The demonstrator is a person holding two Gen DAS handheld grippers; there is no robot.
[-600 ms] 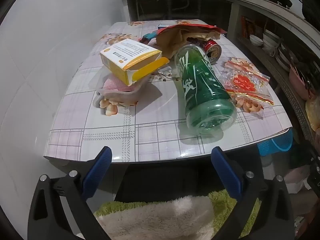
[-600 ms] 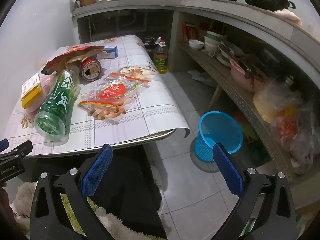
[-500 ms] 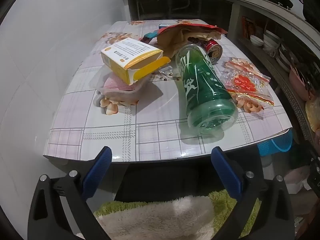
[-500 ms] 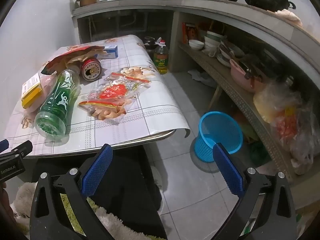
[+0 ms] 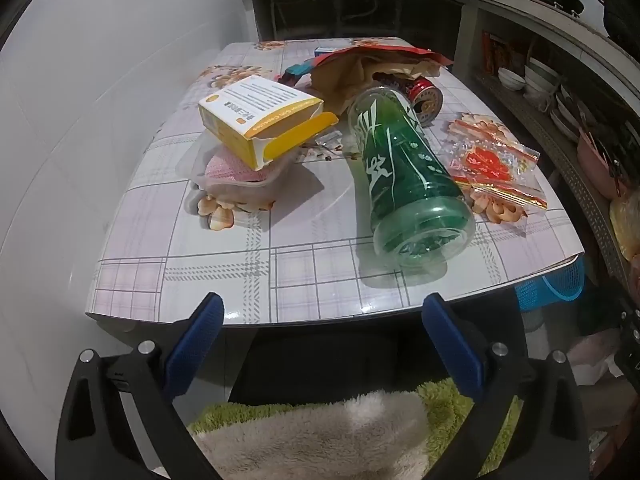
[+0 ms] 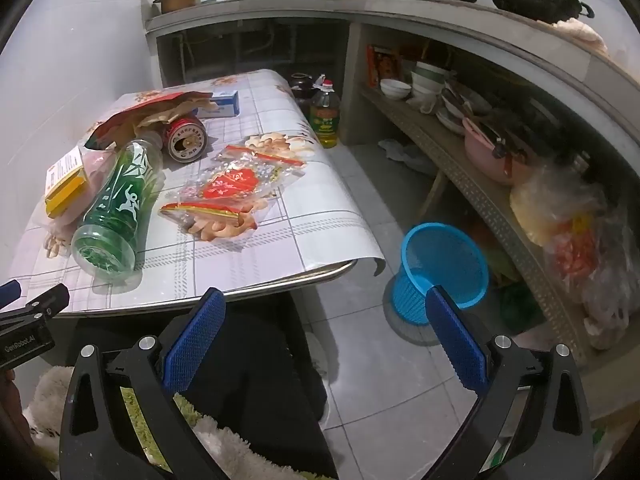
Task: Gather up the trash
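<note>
Both tongs, left tongs [image 5: 318, 344] and right tongs [image 6: 324, 342], gape empty; my left sits nearer the bottle [image 5: 404, 168], lying base-first toward me on the bench [image 5: 240, 280].

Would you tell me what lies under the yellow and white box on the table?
The yellow and white box rests on a clear plastic tray holding something pink. What that pink item is stays hidden beneath the box.
</note>
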